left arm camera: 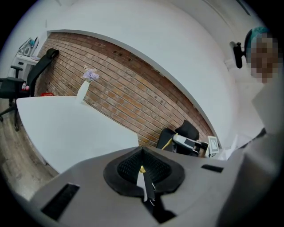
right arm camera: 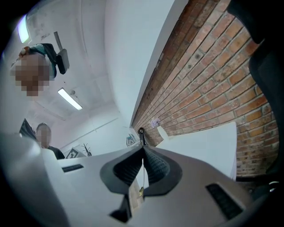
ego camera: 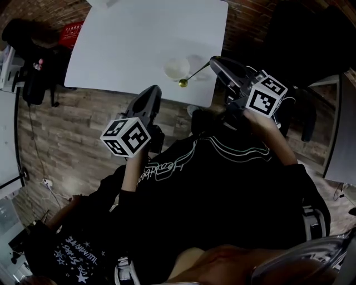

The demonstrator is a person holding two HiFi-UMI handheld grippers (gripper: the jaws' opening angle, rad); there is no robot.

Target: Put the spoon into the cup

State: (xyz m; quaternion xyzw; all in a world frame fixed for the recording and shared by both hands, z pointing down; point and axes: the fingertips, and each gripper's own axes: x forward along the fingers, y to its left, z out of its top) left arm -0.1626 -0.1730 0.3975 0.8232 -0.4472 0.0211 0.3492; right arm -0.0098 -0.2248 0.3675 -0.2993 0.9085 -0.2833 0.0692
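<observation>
You're in what looks like an office or meeting room. A large white table (ego camera: 139, 44) stands on a wood-plank floor (ego camera: 67, 128) against a bare brick wall (left arm camera: 128, 93). A black office chair (left arm camera: 40, 71) waits beside it, a strip light (right arm camera: 69, 99) runs across the white ceiling, and a vase of flowers (left arm camera: 83, 91) stands at the table's far edge.

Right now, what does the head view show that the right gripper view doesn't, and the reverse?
Head view only: the cup standing on the white table, and the left tool.
Right gripper view only: the ceiling light, and a close look at the right tool, with its jaws pressed together.
Both: the table, the brick wall, the right tool, and the thin spoon sticking out from its tip.
</observation>
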